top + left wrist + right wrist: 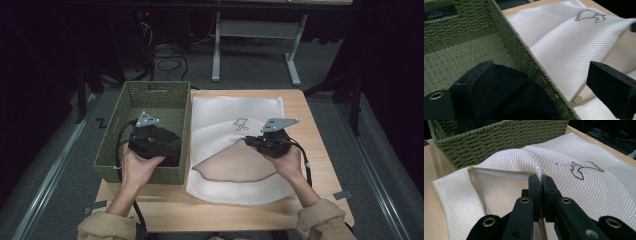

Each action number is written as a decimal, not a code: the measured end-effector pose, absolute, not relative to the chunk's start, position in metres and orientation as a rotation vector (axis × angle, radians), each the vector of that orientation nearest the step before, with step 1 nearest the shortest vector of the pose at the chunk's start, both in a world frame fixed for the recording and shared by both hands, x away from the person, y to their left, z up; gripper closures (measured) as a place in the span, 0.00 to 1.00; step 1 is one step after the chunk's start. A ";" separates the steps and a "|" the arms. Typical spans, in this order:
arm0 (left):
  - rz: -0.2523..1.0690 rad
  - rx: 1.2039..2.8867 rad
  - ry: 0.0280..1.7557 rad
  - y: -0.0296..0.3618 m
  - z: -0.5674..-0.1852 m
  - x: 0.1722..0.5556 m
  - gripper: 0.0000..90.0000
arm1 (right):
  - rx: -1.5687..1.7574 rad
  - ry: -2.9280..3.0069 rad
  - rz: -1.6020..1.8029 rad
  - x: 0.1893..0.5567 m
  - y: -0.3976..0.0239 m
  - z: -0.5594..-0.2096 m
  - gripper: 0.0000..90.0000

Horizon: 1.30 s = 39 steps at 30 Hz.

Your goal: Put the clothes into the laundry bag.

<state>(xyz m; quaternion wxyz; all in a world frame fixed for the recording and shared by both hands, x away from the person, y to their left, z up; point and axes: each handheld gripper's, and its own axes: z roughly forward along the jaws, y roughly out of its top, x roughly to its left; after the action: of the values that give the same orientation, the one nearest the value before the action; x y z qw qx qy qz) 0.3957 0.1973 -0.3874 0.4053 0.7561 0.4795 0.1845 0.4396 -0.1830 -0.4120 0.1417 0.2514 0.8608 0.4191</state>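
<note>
Mesh laundry bag point(220, 120), white, with a small brown embroidered motif point(241, 123): it lay flat on the wooden table point(320, 150), just beside the right wall of the green woven basket point(131, 100). Its mouth, edged with a tan trim point(235, 178), gaped open toward me, the upper layer lifted clear of the lower one.

Right gripper point(541, 178): I held it over the bag with its jaws pressed together, pinching a fold of the upper mesh layer near the trim. In the right gripper view the fabric rose to a peak at the fingertips. In the high view my right hand point(289, 161) sat over the bag's right half.

Left gripper point(541, 75): I held it at the basket's right wall, jaws spread wide and straddling it, one jaw inside the basket and the other over the bag. Nothing was pressed between them. A dark black cloth point(519, 97) lay below, inside the basket against that wall; what it was I could not tell. In the high view my left hand point(136, 167) sat over the basket's near end.
</note>
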 end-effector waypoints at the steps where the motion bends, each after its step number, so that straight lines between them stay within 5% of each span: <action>1: 0.463 1.907 1.221 0.199 -0.388 0.397 0.09 | 0.726 2.485 1.210 0.440 -0.183 -0.412 0.98; 39: 0.288 2.194 1.562 0.211 -0.449 0.475 0.04 | 0.725 2.482 1.181 0.441 -0.179 -0.412 0.98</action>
<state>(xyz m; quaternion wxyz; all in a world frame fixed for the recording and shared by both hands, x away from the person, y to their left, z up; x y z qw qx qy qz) 0.4747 0.2112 -0.4489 0.2150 0.7910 0.5632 0.1040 0.4410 -0.1794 -0.4123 0.1489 0.2524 0.8633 0.4109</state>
